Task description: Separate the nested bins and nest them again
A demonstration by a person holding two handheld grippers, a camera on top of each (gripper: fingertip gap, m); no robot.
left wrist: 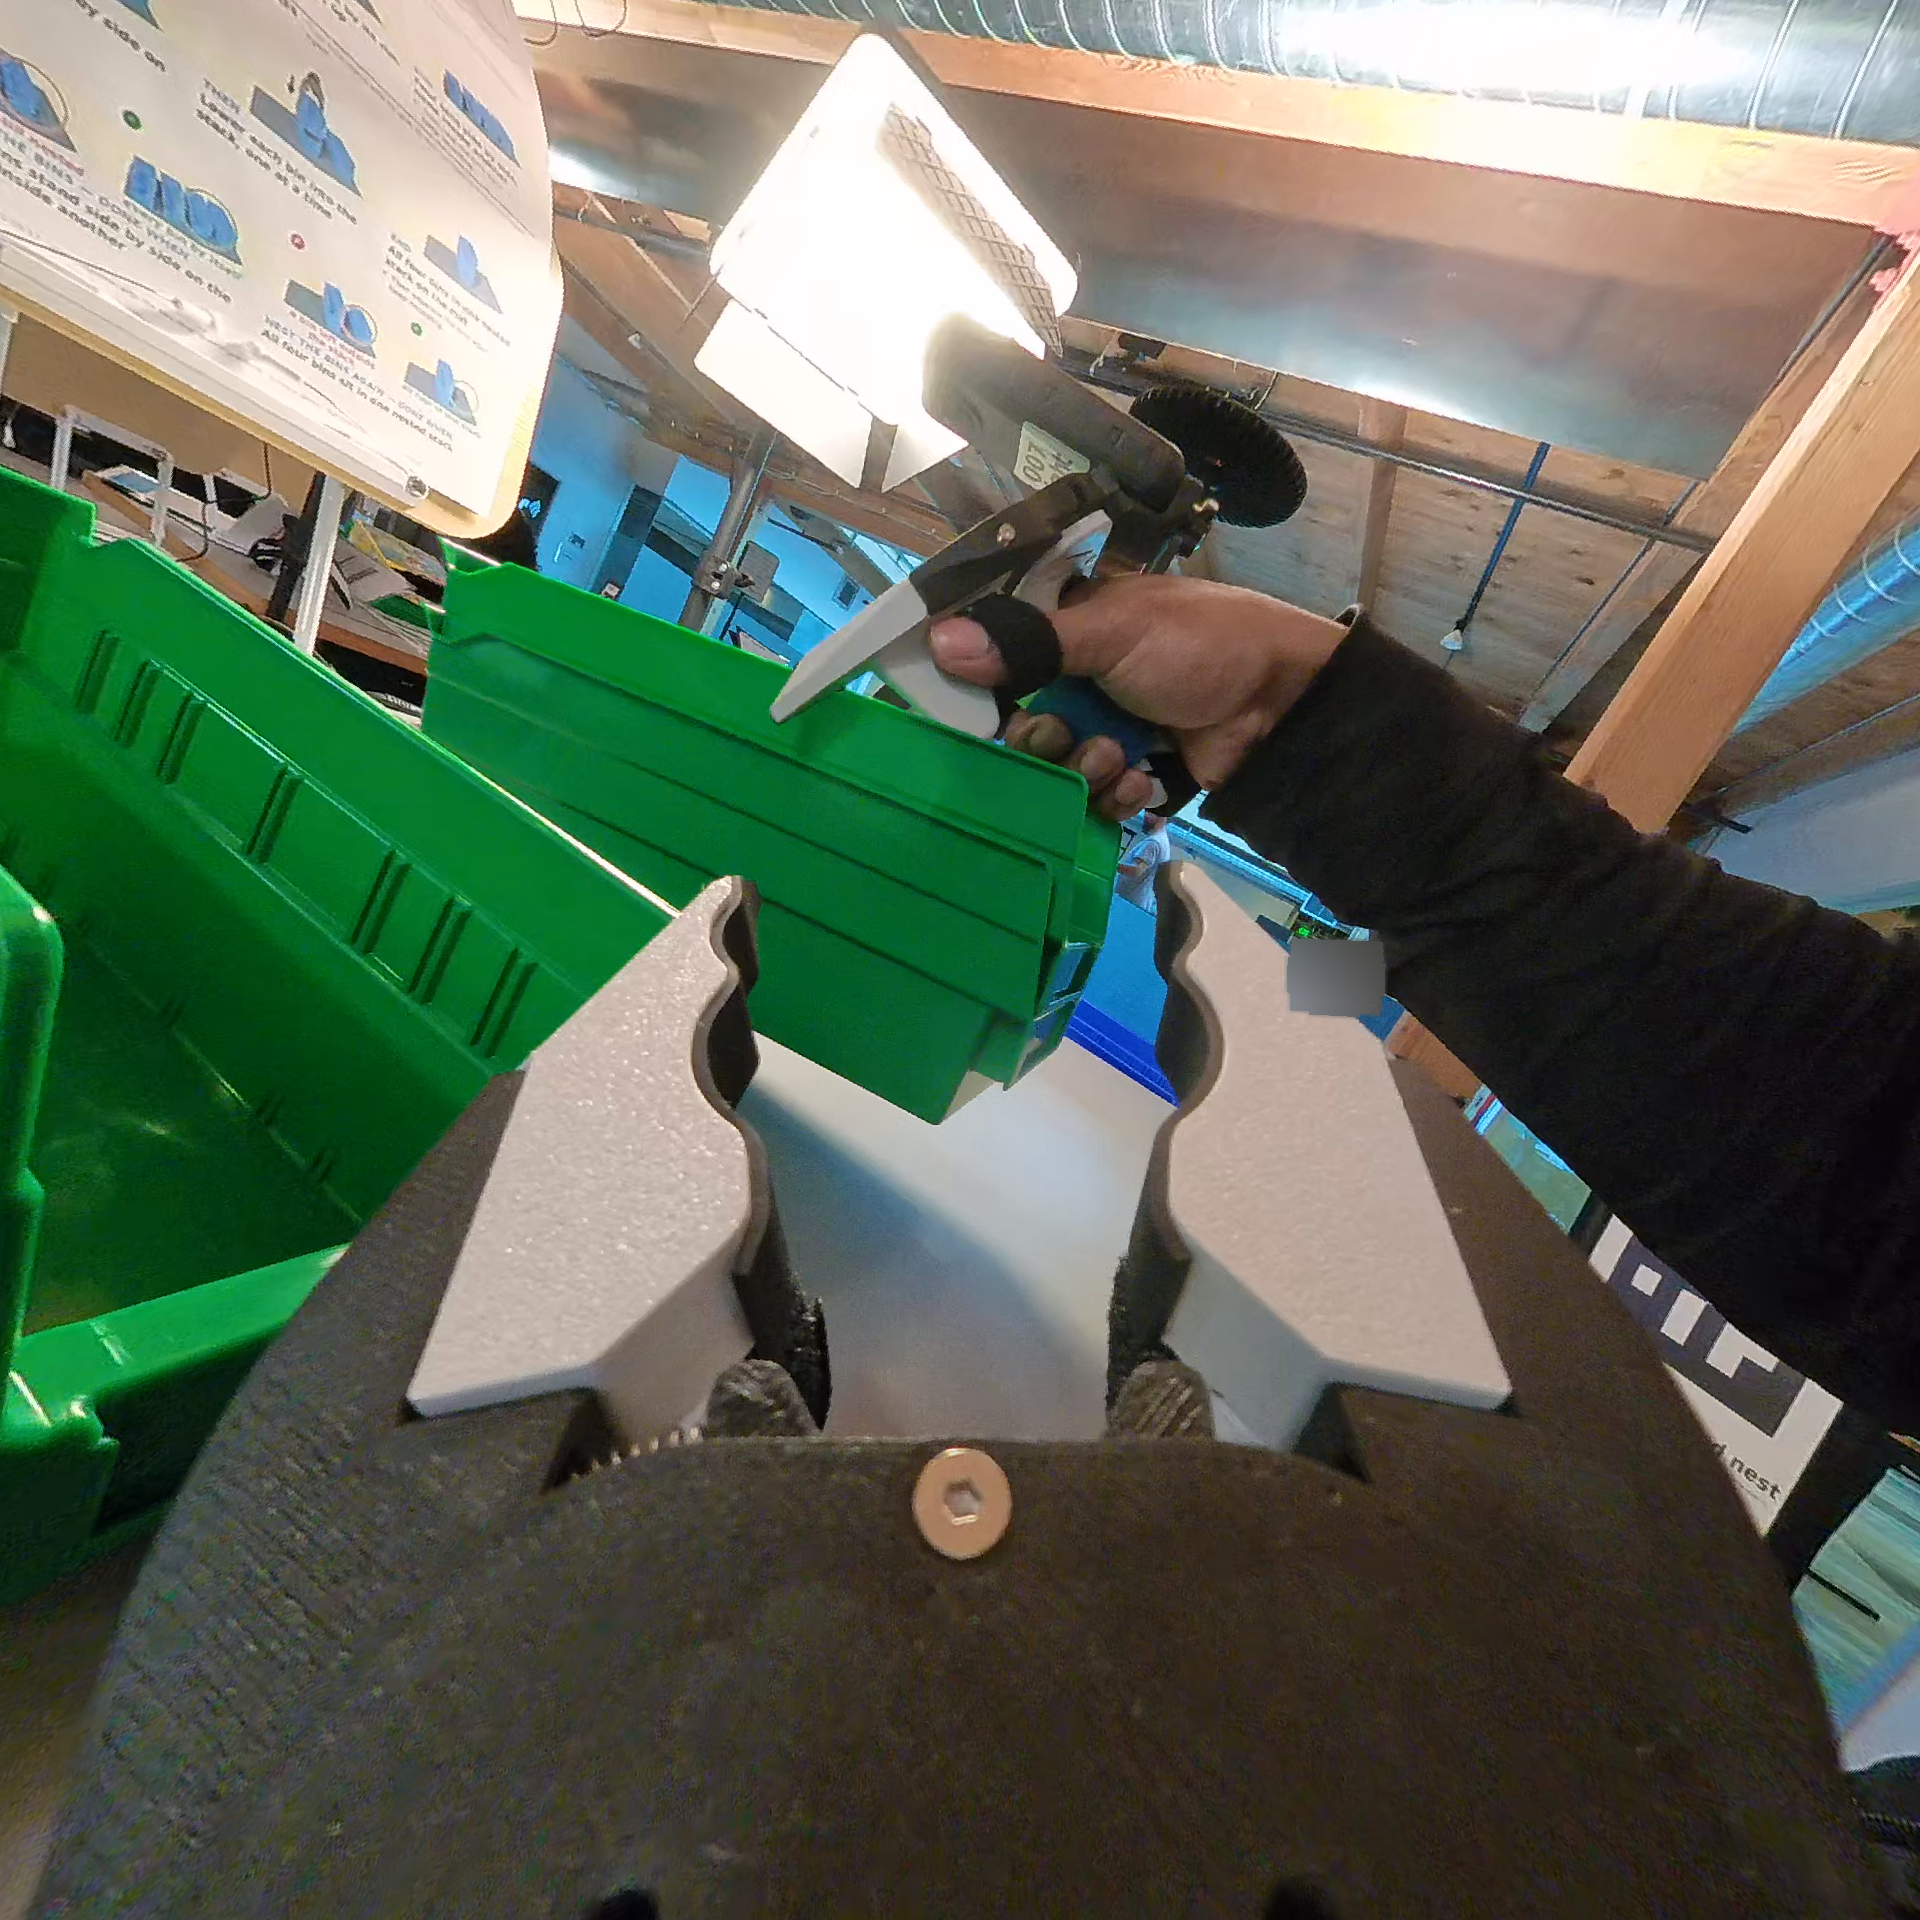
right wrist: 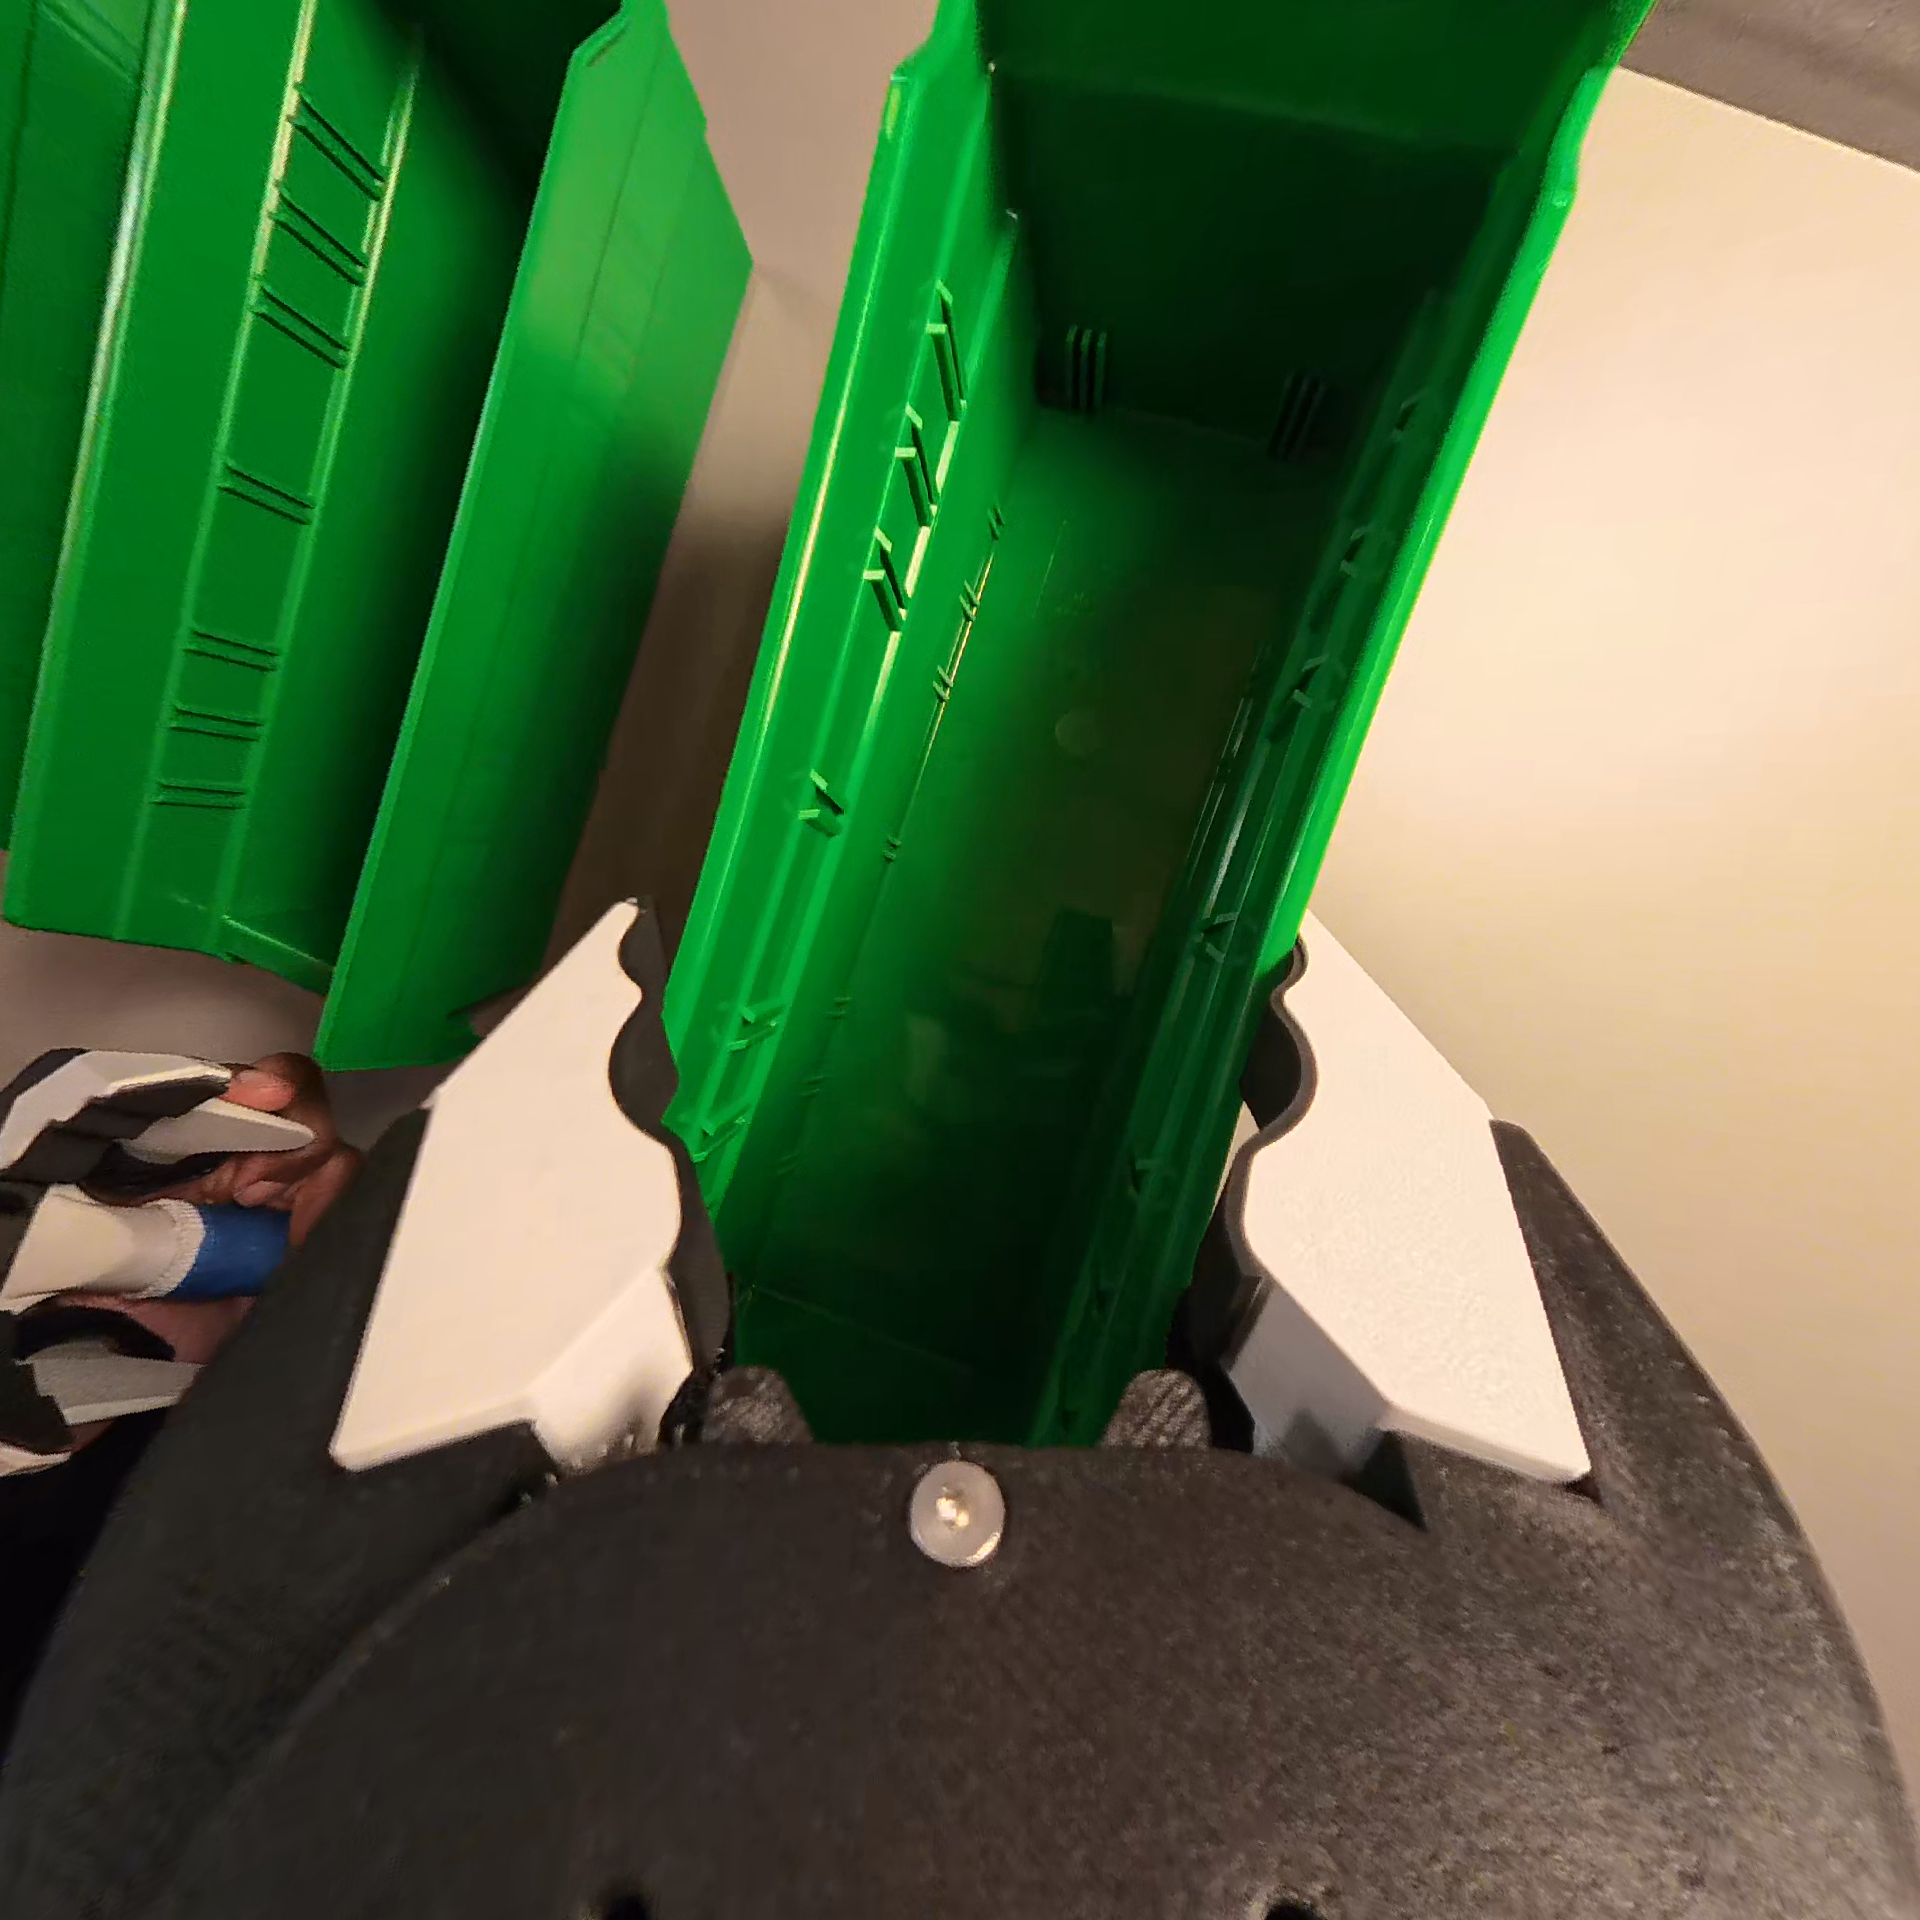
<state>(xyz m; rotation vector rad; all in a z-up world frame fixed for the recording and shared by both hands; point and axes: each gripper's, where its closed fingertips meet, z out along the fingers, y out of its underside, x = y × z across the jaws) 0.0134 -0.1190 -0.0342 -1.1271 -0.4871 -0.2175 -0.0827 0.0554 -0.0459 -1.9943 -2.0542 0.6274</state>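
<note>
**Green bins apart on the table, one clamped across its width**

The right gripper (right wrist: 961,1039) has a long green bin (right wrist: 1091,727) between its fingers, spread wide across the bin's near end. The right pad presses against the outer wall; the left pad lies along the opposite wall, touching or very nearly so (the contact line is hard to read). In the left wrist view this same bin (left wrist: 831,831) is lifted and tilted, its near lower corner above the pale table (left wrist: 966,1226), with stepped ledges along its side that may be more than one bin nested together; I cannot tell which. Its inside is bare: only ribs on the walls and a dim floor.

To the left in the right wrist view stands a second green bin (right wrist: 312,520), apart from the held one, a strip of table (right wrist: 1662,623) between them. The left wrist view shows it from nearer as a large open bin (left wrist: 260,987), also with nothing in it, and a further green edge (left wrist: 21,1091) at the far left border.

The left gripper (left wrist: 956,997) hangs with its fingers parted to a medium gap and nothing between them; the held bin lies beyond the tips, untouched.

Farther off, a hand (left wrist: 1174,675) in a dark sleeve (left wrist: 1610,935) holds the right gripper's handle. An instruction sheet (left wrist: 281,208) hangs at the upper left, a bright lamp (left wrist: 894,239) beneath wooden beams (left wrist: 1351,135).
</note>
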